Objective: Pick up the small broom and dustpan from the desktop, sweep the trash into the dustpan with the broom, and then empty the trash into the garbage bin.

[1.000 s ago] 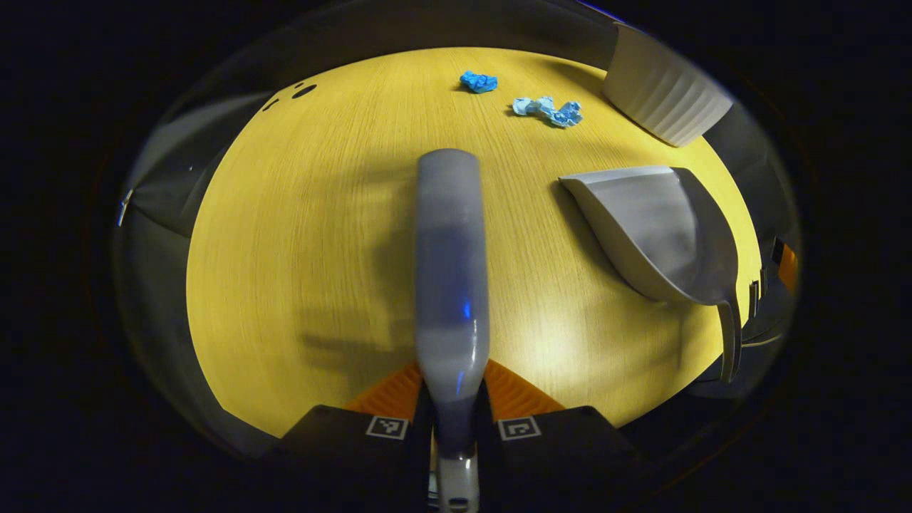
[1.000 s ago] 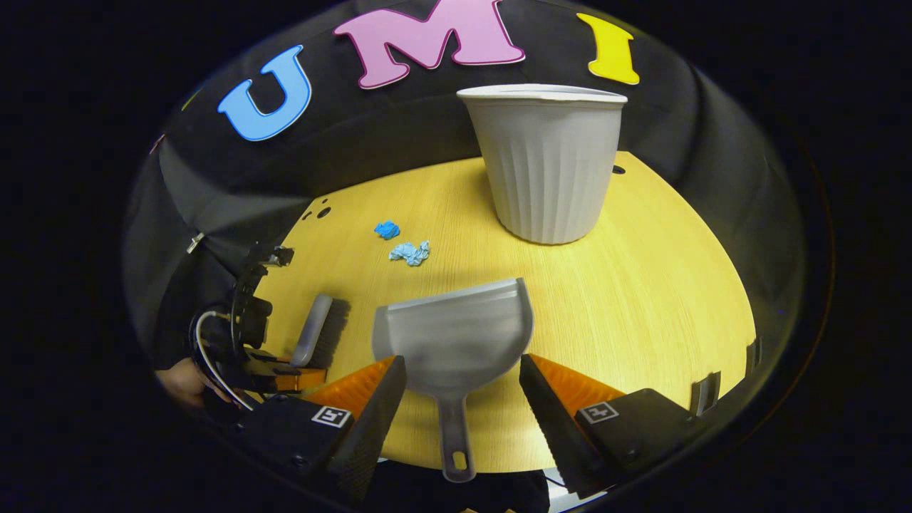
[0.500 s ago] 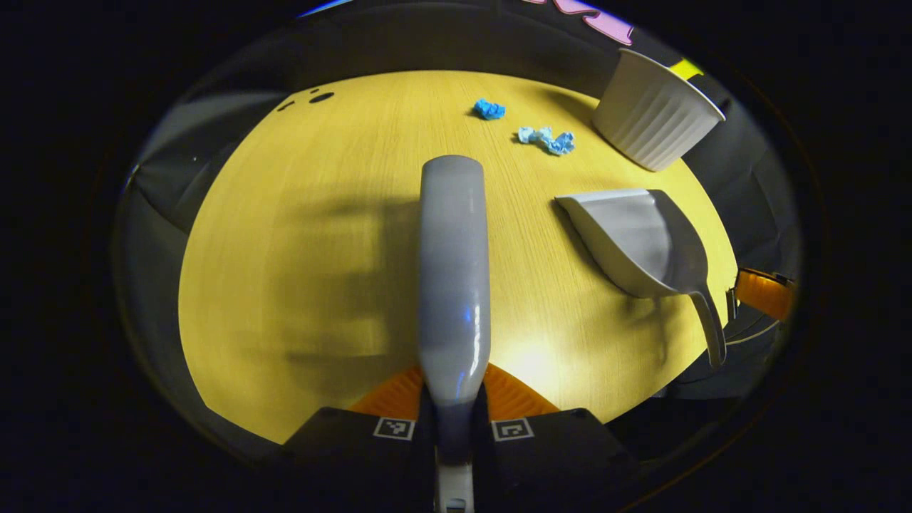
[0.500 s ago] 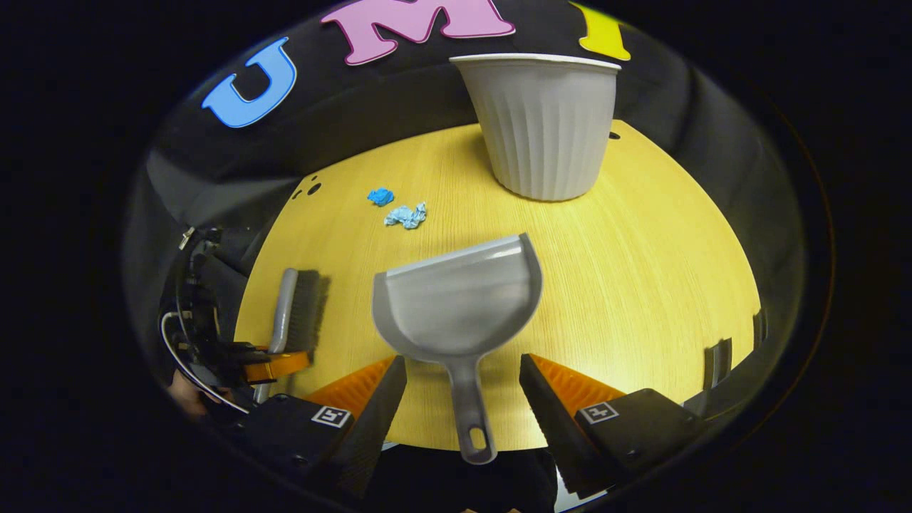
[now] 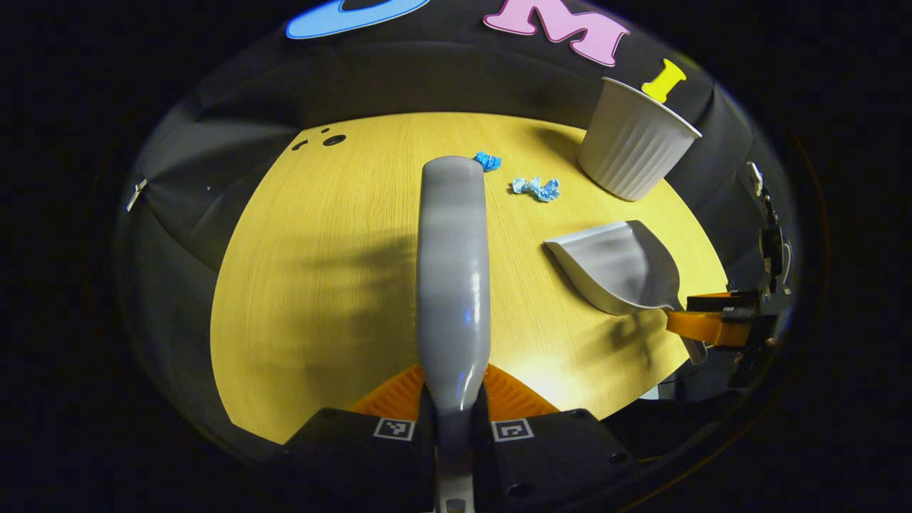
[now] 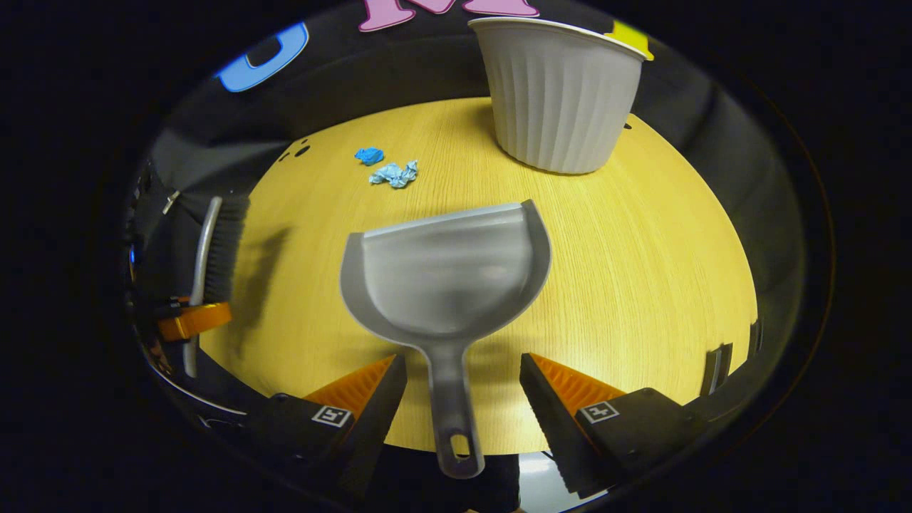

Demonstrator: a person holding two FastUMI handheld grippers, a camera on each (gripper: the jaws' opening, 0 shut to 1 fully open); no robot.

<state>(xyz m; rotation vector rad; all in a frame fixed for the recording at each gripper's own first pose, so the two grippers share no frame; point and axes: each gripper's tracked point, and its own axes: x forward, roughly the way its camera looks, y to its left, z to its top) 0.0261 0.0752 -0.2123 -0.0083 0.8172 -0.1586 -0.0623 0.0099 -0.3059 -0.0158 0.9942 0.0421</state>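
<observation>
Closing on the dustpan handle is where this could slip

Holding the broom (image 5: 453, 271) by its handle, the left gripper (image 5: 453, 399) has its fingers narrow and pressed on both sides of it, the brush head raised off the table (image 5: 313, 285). The right gripper (image 6: 463, 388) has its fingers spread wide, one on each side of the dustpan (image 6: 445, 274) handle and not touching it; the pan sits flat on the table.

In the right gripper view the trash, two blue paper wads (image 6: 388, 167), lies at about 11 o'clock from the pan, and the garbage bin (image 6: 559, 100) stands at about 1 o'clock, well apart from both.

Likely trouble: the handle is thin and smooth-looking, so a close made off-centre could twist the pan or let it tip forward once lifted. The wads look light, so a hard stroke may flick them past the pan lip or toward the table edge. The bin also looks light enough to topple if the pan bumps its rim.
</observation>
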